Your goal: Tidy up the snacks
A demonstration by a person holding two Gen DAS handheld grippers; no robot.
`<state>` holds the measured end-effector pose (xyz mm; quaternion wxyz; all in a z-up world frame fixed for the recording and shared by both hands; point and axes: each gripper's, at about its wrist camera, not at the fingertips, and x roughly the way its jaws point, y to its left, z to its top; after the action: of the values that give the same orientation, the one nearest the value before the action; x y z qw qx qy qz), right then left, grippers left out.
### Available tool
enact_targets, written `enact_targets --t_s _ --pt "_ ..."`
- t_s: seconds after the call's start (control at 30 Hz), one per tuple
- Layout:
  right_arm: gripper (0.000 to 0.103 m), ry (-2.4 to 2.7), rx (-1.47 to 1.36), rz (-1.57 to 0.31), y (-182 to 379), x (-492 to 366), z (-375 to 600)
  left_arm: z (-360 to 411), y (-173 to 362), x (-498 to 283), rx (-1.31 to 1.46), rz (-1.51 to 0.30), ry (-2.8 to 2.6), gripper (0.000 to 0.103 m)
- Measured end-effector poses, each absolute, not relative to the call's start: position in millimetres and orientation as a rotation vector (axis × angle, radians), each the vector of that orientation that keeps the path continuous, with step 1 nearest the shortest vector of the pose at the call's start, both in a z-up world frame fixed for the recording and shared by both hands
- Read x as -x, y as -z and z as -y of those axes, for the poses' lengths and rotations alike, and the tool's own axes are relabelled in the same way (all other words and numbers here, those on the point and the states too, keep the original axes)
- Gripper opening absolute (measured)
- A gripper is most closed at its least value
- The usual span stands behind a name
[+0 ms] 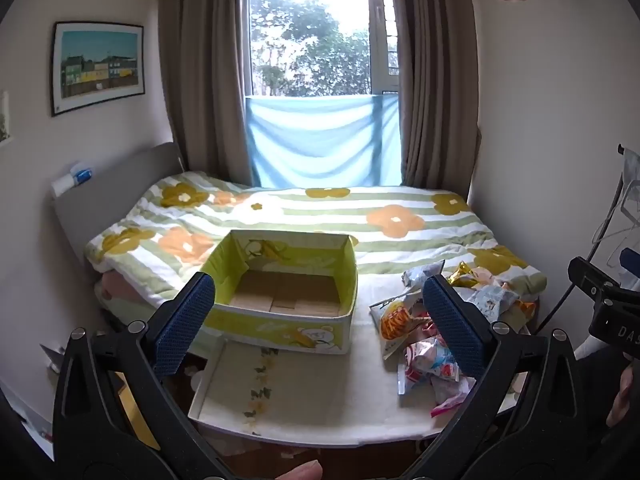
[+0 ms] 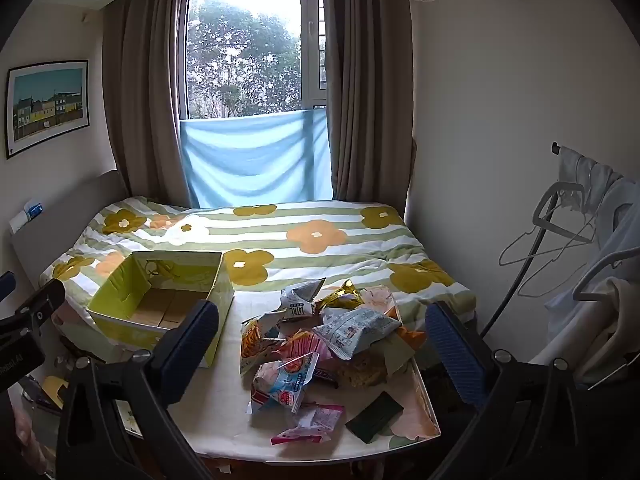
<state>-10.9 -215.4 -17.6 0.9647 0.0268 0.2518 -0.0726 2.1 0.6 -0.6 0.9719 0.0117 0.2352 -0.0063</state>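
My left fingers (image 1: 318,318) stand fully spread with nothing between the blue textured pads (image 1: 184,322). They hover above the near edge of the white tabletop (image 1: 320,392), angled downward toward the open green-and-yellow cardboard box (image 1: 288,320). The box sits on the left part of the tabletop. Its interior shows only a bare brown cardboard floor. A flat white lid or tray with a leaf print (image 1: 248,380) lies just in front of the box, touching its near wall.

My right fingers (image 2: 322,342) are likewise spread to their full width and hold nothing. They hover over the loose pile of snack packets (image 2: 320,340), which lies on the right part of the tabletop, beside the box and apart from it. The pile includes a pale blue-and-white foil packet (image 2: 356,332), a gold foil wrapper (image 2: 346,298), an orange-printed bag (image 2: 256,340) and a small pink sachet (image 2: 316,424) nearest the front edge. A dark green flat rectangular packet (image 2: 374,416) lies just right of the sachet.

Behind the tabletop is a bed with a green-striped flowered quilt (image 2: 280,236).
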Motion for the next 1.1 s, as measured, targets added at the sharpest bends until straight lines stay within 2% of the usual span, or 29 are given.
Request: enact_targets --t_s 1.1 --pt "0.103 0.140 -0.060 -0.516 23.4 -0.2 207.6 1.6 2.5 -6.1 -0.049 -0.463 0.024 0.103"
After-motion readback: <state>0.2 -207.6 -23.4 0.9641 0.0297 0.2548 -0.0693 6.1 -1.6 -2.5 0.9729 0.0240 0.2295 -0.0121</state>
